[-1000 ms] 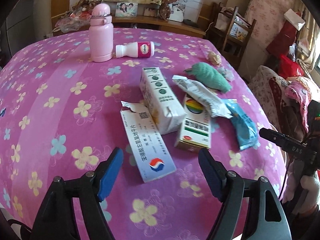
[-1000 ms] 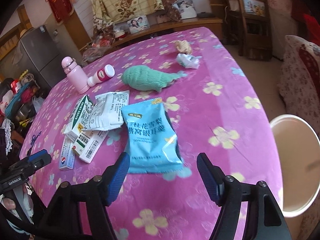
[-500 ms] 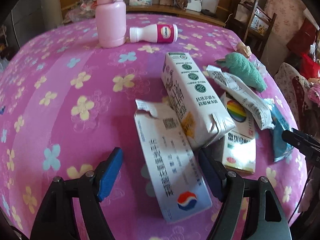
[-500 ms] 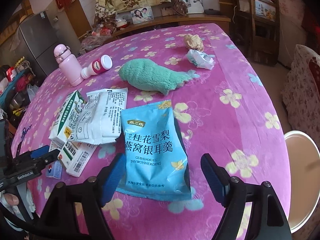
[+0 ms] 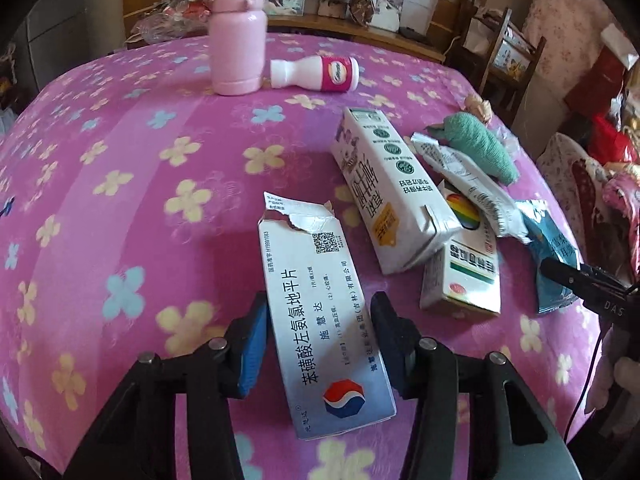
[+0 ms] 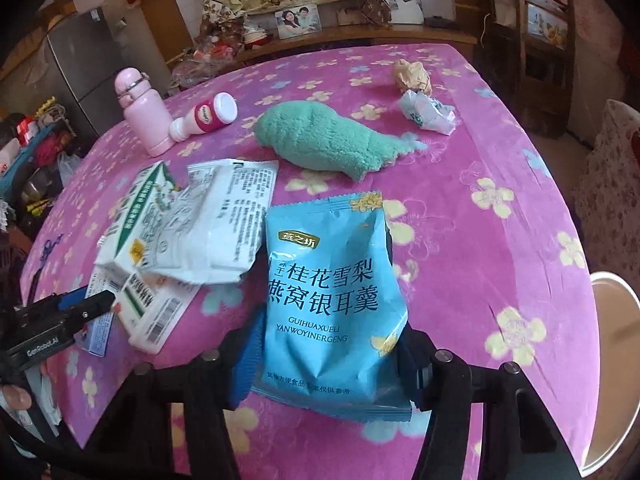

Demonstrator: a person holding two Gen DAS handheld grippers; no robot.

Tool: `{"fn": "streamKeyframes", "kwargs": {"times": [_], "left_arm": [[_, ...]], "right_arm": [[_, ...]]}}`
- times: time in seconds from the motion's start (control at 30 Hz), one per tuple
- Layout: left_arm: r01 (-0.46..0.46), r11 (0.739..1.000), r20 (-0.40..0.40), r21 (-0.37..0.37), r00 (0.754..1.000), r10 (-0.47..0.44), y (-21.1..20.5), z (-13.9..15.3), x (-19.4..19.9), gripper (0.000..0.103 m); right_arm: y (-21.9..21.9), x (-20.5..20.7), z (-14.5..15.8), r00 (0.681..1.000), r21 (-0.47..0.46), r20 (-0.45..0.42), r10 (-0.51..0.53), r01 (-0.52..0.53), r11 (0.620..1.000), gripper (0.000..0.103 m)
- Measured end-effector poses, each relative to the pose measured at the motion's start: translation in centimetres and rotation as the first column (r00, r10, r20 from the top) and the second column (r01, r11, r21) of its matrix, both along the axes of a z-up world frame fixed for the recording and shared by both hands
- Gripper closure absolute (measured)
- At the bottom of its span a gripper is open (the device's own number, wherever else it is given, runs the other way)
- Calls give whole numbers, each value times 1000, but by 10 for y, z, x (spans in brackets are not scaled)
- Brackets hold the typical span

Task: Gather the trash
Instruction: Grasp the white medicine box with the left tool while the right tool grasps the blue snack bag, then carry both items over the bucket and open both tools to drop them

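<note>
On a pink flowered tablecloth [image 5: 120, 184], the left gripper [image 5: 320, 332] is closing around the near half of a torn-open white pill box [image 5: 320, 312] lying flat. Its blue pads are sitting at the box's long edges, though whether they are pressing yet I cannot tell. Just right of the box, a milk carton [image 5: 384, 196] is leaning on a smaller box [image 5: 464, 276], with a white wrapper [image 5: 468, 184] draped across both.

Over on the right side, the right gripper [image 6: 324, 364] is closing on the lower part of a blue pouch [image 6: 328, 296]; both pads are touching the pouch's side edges. Beyond it a green cloth [image 6: 324, 144] is lying, with a crumpled paper ball [image 6: 412, 74] and a crumpled plastic scrap [image 6: 426, 112] farther back. A pink flask [image 6: 142, 116] is standing upright beside a tipped-over yoghurt bottle [image 6: 206, 116].
</note>
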State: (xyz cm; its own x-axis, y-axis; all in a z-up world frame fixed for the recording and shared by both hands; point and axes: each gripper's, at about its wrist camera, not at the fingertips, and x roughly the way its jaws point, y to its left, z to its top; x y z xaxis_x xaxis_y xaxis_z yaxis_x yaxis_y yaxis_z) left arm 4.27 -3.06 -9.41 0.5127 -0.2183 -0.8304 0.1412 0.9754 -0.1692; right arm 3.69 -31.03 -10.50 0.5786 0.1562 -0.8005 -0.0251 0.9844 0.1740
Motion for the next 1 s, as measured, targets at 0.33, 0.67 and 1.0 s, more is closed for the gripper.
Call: {"fn": "streamKeyframes", "kwargs": {"times": [0.33,0.67,1.0], "left_arm": [[66,998,79,-20,995,-64,-18,38,-42,51],[184,983,110,-5,977,-182,-80,52,-57,51],[329,944,138,-3,935,-326,-163,63,-61,51]], "right_arm": [[-26,-52,29,997,43,80,-26,22,999,42],[-51,-84,37,991,48,109,-80,75,996,42],[-106,-110,37,975,49,110,-191,187,981,42]]}}
